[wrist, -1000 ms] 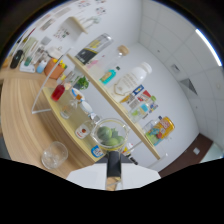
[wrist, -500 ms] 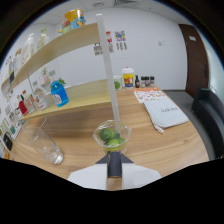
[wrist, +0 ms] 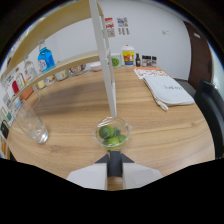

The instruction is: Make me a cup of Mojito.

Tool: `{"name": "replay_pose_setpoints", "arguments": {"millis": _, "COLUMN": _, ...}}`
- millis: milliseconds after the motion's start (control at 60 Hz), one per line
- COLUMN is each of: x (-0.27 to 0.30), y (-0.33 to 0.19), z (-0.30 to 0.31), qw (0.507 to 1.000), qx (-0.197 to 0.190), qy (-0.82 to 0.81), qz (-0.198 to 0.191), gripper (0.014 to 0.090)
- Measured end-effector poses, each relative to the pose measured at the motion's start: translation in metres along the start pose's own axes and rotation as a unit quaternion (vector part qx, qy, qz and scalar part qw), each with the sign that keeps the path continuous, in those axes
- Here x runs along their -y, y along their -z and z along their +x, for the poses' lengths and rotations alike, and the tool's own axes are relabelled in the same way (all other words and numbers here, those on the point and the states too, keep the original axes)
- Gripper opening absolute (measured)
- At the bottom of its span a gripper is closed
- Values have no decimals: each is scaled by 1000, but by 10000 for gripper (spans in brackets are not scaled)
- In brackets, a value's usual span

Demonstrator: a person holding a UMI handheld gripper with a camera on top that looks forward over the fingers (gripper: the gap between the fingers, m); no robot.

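A small clear glass bowl [wrist: 113, 133] with green lime pieces [wrist: 106, 132] inside is just ahead of the tool [wrist: 114, 167]. It is over the wooden bench [wrist: 155, 130]. An empty clear drinking glass [wrist: 31, 123] stands to the left. A white folded cloth [wrist: 167, 91] lies far right.

Looks like an office or lab room rigged up as a drinks bar. Wooden table [wrist: 150, 125], white walls with printed sheets [wrist: 116, 26] pinned up, dark door [wrist: 202, 55] off to one side. Long shelf [wrist: 60, 67] lined with bottles and jars, blue bottle [wrist: 45, 58] included. Folded white cloth [wrist: 169, 91] lying on the wood.
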Motion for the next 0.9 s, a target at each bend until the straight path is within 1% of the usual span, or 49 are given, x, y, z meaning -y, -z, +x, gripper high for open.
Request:
{"name": "replay_pose_setpoints", "arguments": {"millis": 17, "x": 0, "y": 0, "z": 0, "qw": 1000, "qx": -1, "qy": 2, "qz": 2, "gripper": 223}}
{"name": "replay_pose_setpoints", "arguments": {"millis": 50, "x": 1, "y": 0, "z": 3, "qw": 1000, "qx": -9, "qy": 3, "qz": 4, "gripper": 341}}
{"name": "replay_pose_setpoints", "arguments": {"millis": 83, "x": 1, "y": 2, "z": 6, "qw": 1000, "qx": -13, "qy": 4, "qz": 4, "gripper": 421}}
{"name": "replay_pose_setpoints", "arguments": {"millis": 100, "x": 1, "y": 2, "z": 6, "qw": 1000, "qx": -15, "qy": 3, "qz": 5, "gripper": 481}}
{"name": "replay_pose_setpoints", "arguments": {"millis": 183, "x": 5, "y": 7, "z": 7, "qw": 1000, "qx": -23, "qy": -4, "qz": 10, "gripper": 855}}
{"name": "replay_pose_setpoints", "arguments": {"millis": 200, "x": 7, "y": 10, "z": 8, "qw": 999, "qx": -30, "qy": -4, "qz": 13, "gripper": 858}}
{"name": "replay_pose_setpoints", "arguments": {"millis": 217, "x": 9, "y": 12, "z": 9, "qw": 999, "qx": -34, "qy": -3, "qz": 16, "gripper": 844}}
{"name": "replay_pose_setpoints", "arguments": {"millis": 267, "x": 18, "y": 23, "z": 12, "qw": 998, "qx": -55, "qy": 0, "qz": 27, "gripper": 849}}
{"name": "replay_pose_setpoints", "arguments": {"millis": 317, "x": 30, "y": 36, "z": 8, "qw": 997, "qx": -67, "qy": 2, "qz": 43, "gripper": 852}}
{"name": "replay_pose_setpoints", "arguments": {"millis": 483, "x": 72, "y": 93, "z": -39, "qw": 991, "qx": -76, "qy": 1, "qz": 110, "gripper": 850}}
{"name": "replay_pose_setpoints", "arguments": {"millis": 583, "x": 83, "y": 120, "z": -79, "qw": 987, "qx": -80, "qy": 3, "qz": 141, "gripper": 846}}
{"name": "replay_pose_setpoints", "arguments": {"millis": 717, "x": 73, "y": 135, "z": -132, "qw": 985, "qx": -74, "qy": 4, "qz": 155, "gripper": 844}}
{"name": "replay_pose_setpoints", "arguments": {"millis": 900, "x": 38, "y": 127, "z": -191, "qw": 988, "qx": -64, "qy": 18, "qz": 136, "gripper": 857}}
